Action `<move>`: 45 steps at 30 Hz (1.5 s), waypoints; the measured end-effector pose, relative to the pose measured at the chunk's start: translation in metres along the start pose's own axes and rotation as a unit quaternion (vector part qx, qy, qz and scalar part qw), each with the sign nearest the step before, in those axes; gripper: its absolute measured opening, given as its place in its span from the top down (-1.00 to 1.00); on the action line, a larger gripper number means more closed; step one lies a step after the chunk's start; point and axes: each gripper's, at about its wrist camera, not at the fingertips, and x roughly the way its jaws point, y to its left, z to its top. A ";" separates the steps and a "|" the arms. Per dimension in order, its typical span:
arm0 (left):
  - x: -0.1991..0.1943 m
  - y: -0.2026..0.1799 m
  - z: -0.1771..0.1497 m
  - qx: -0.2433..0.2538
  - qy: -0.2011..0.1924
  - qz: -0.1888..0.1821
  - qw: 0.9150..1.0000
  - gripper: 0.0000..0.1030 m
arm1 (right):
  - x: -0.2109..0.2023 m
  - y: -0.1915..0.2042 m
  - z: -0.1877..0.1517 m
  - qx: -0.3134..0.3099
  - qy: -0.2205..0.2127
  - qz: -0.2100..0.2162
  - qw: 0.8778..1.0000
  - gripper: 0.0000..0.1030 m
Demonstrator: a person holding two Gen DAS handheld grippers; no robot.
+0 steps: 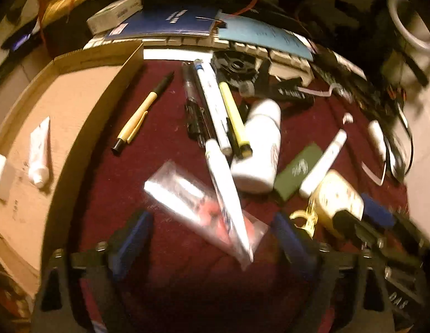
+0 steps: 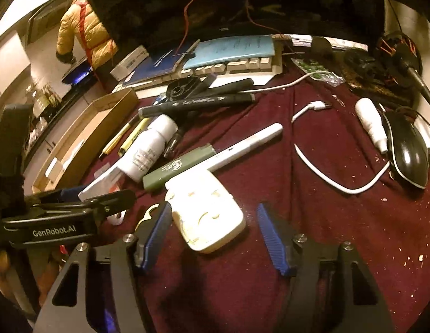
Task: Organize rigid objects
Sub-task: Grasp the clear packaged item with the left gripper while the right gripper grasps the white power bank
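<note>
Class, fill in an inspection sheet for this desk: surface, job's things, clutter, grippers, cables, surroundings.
Surface: maroon cloth, speckled with crumbs at right.
Job's things: pens, white bottle, green case, cream device loose; white tube inside cardboard box.
Clutter: keyboard under booklets, black mouse.
Grippers: left gripper open over bagged item; right gripper open around cream device.
Cables: white cable, red wire.
Surroundings: yellow jacket.

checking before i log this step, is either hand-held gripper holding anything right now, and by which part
Nothing is held. The left hand-held gripper stands open around a white tube, the right hand-held gripper open around a cream adapter.
</note>
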 end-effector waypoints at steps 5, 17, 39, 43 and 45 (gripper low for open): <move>-0.012 0.014 -0.019 0.066 0.020 0.007 0.998 -0.30 | 0.001 0.007 -0.001 -0.017 0.001 0.000 1.000 -0.24; -0.013 0.026 -0.014 0.068 0.008 0.011 0.998 -0.29 | 0.006 0.016 0.004 -0.035 0.001 -0.020 0.999 -0.25; -0.079 0.056 -0.033 0.067 -0.038 -0.113 0.991 -0.45 | 0.012 0.026 -0.001 -0.042 0.016 -0.054 0.998 0.03; -0.051 0.046 -0.014 0.071 -0.044 -0.013 0.996 -0.18 | 0.014 0.027 0.001 -0.034 0.014 -0.054 0.998 0.04; -0.032 0.041 -0.011 0.084 -0.019 -0.001 0.996 0.05 | 0.013 0.027 0.000 -0.036 0.015 -0.054 0.998 0.04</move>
